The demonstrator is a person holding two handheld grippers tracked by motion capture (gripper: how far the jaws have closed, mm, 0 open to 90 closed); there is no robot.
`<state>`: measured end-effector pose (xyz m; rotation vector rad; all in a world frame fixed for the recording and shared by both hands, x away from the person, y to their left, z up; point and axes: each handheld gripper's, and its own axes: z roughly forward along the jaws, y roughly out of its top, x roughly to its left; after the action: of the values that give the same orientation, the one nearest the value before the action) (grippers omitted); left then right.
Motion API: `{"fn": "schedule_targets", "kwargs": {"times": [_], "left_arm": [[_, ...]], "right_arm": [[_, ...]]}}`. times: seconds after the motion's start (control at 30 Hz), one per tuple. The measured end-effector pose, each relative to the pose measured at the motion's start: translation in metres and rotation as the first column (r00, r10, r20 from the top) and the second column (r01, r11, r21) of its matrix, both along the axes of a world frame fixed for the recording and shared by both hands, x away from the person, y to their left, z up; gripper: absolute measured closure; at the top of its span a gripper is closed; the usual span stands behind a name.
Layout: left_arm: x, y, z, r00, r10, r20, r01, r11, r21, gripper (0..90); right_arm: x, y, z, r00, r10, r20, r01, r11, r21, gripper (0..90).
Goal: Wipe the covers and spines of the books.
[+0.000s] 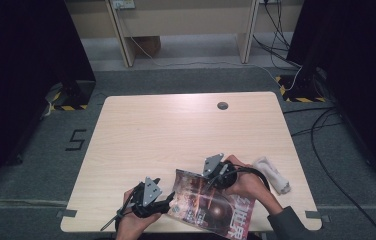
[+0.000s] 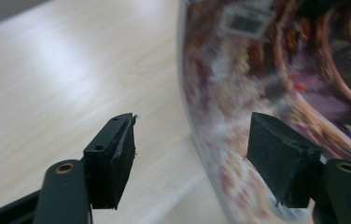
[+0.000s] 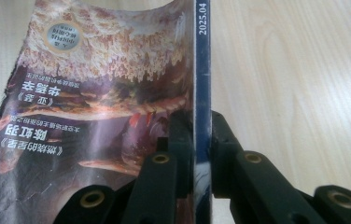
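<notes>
A magazine (image 1: 211, 202) with a dark reddish cover lies near the table's front edge, partly lifted. My right gripper (image 1: 214, 184) is shut on its blue spine (image 3: 202, 56), with the pads pressed on both sides in the right gripper view, where the gripper (image 3: 202, 126) holds the magazine (image 3: 103, 84) edge-on. My left gripper (image 1: 168, 205) stands open at the magazine's left edge. In the left gripper view the curved edge of the magazine (image 2: 276, 70) runs between the jaws of the gripper (image 2: 194, 154), and neither pad touches it.
A rolled white cloth (image 1: 272, 174) lies at the right of the wooden table (image 1: 176, 130), just beyond the right hand. A round cable hole (image 1: 222, 105) sits near the far edge. Cables trail over the floor at the right.
</notes>
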<state>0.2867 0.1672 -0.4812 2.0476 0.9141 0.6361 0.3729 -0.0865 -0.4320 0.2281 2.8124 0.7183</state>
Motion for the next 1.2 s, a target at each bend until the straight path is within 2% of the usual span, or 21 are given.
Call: {"fn": "schedule_targets", "kwargs": {"times": [0.1,0.27,0.33,0.37,0.4,0.53,0.57,0.6,0.63,0.7,0.8,0.9,0.93,1.1,1.17,1.2], "left_arm": [[-0.003,0.0,0.0,0.9996,0.002,-0.028,-0.002,0.9999,-0.013,27.2],[-0.004,0.004,-0.001,0.9979,0.026,-0.059,-0.027,0.9994,-0.02,21.0],[-0.004,0.006,-0.001,0.9973,0.035,-0.065,-0.037,0.999,-0.026,19.4],[-0.004,0.006,-0.001,0.997,0.035,-0.068,-0.037,0.9989,-0.027,19.4],[-0.004,0.007,-0.001,0.9969,0.035,-0.07,-0.037,0.999,-0.027,19.4],[-0.004,0.006,-0.002,0.9966,0.035,-0.074,-0.037,0.999,-0.024,19.4],[-0.004,0.006,-0.002,0.9967,0.036,-0.072,-0.038,0.999,-0.023,19.5],[-0.003,0.006,-0.002,0.9968,0.036,-0.072,-0.037,0.9991,-0.022,19.5],[-0.003,0.006,-0.002,0.9966,0.038,-0.073,-0.04,0.999,-0.022,19.5],[-0.003,0.007,-0.002,0.9963,0.043,-0.075,-0.045,0.9986,-0.027,19.7],[-0.002,0.008,-0.002,0.996,0.049,-0.075,-0.051,0.9984,-0.024,19.8],[-0.002,0.008,-0.003,0.9959,0.051,-0.075,-0.053,0.9984,-0.021,19.9],[-0.002,0.008,-0.003,0.9957,0.051,-0.077,-0.053,0.9984,-0.021,20.0],[-0.002,0.008,-0.002,0.9958,0.053,-0.075,-0.055,0.9983,-0.02,20.1],[-0.002,0.009,-0.003,0.9957,0.056,-0.074,-0.058,0.9981,-0.021,20.1],[-0.002,0.009,-0.002,0.9953,0.06,-0.076,-0.062,0.9978,-0.023,20.1]], "right_arm": [[0.002,0.001,0.007,0.9997,-0.001,0.024,0.001,1.0,-0.022,83.4],[0.01,0.005,0.023,0.9975,-0.032,0.063,0.035,0.998,-0.047,83.6],[0.014,0.007,0.03,0.9961,-0.03,0.083,0.035,0.998,-0.057,83.6],[0.016,0.008,0.034,0.9949,-0.052,0.087,0.058,0.996,-0.063,83.6],[0.02,0.009,0.038,0.9935,-0.043,0.106,0.05,0.996,-0.068,83.6],[0.029,0.016,0.054,0.987,-0.072,0.144,0.085,0.993,-0.087,83.6],[0.031,0.018,0.058,0.984,-0.065,0.166,0.081,0.992,-0.094,83.6],[0.032,0.021,0.062,0.9819,-0.082,0.171,0.1,0.99,-0.101,83.6],[0.034,0.022,0.065,0.9794,-0.071,0.189,0.092,0.99,-0.106,83.6],[0.037,0.026,0.07,0.9751,-0.082,0.206,0.107,0.988,-0.112,83.6],[0.038,0.033,0.077,0.9629,-0.092,0.254,0.128,0.984,-0.127,83.5],[0.034,0.041,0.078,0.9434,-0.055,0.327,0.114,0.98,-0.162,83.4],[0.032,0.043,0.078,0.9408,-0.064,0.333,0.124,0.979,-0.161,83.5],[0.035,0.049,0.081,0.9313,-0.044,0.362,0.115,0.977,-0.179,83.4],[0.031,0.051,0.08,0.9374,-0.045,0.345,0.112,0.978,-0.177,83.4],[0.03,0.051,0.08,0.9366,-0.027,0.349,0.094,0.98,-0.177,83.5]]}}
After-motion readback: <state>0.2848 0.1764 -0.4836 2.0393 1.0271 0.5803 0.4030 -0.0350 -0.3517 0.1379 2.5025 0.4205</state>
